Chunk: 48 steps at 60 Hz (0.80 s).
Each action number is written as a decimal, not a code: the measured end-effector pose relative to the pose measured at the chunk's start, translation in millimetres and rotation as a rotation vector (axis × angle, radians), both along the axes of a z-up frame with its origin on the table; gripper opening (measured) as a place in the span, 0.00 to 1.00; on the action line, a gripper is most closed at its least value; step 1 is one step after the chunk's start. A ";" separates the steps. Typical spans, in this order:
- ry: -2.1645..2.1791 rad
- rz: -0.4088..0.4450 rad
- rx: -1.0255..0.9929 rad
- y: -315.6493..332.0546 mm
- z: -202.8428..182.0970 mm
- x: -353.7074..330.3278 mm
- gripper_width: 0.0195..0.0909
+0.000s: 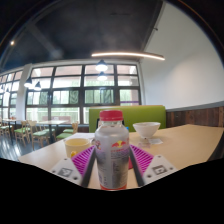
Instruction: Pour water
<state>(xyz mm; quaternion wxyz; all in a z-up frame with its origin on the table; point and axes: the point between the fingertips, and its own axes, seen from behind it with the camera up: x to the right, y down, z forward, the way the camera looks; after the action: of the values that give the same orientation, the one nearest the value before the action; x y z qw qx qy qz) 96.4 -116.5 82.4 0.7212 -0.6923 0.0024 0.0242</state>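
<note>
The view from the tool (111, 163) looks along its two fingers. A bottle (111, 150) stands between them. The bottle is see-through with a red cap on top and a pink and white label around its middle. It stands straight up. A pink pad (84, 160) shows on the inner face of the finger at one side of the bottle, and another pink pad (139, 158) shows at the other side. Both pads sit right against the bottle's sides, so the tool looks clenched on the bottle, though the very spot where they meet it is hard to see.

Under the bottle and the fingers lies a pale bench (185, 145). Beyond the fingers, just behind the bottle on one side, stands a small yellow cup (76, 146). Beyond the fingers on the other side, a bit farther off, stands a white bowl (146, 130) with a wide top and a narrow foot. The cup and the bowl are apart from each other, with the bottle in front between them.

Behind the bench is a green seat back (128, 116). Farther away is a row of big windows (85, 90). A long bright lamp (127, 56) hangs under the dark ceiling.
</note>
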 end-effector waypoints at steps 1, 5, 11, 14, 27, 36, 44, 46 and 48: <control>-0.010 0.002 -0.013 2.6 -4.2 -1.5 0.55; -0.005 -0.031 0.024 12.8 -2.8 0.4 0.39; 0.008 -0.038 0.034 12.6 -7.3 -0.7 0.33; 0.007 -0.034 0.028 12.9 -8.3 -1.4 0.29; -0.010 -0.019 0.013 12.7 -3.6 -1.9 0.22; -0.200 -0.030 0.013 31.5 17.1 6.0 0.22; -0.607 -0.015 -0.011 76.3 37.7 5.7 0.22; -0.774 -0.015 -0.009 87.2 41.0 2.2 0.22; -0.949 -0.020 0.001 99.6 42.9 -1.6 0.22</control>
<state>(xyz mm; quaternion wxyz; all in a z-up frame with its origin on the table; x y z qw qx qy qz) 94.8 -17.0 125.2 0.6431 -0.6264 -0.3207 -0.3019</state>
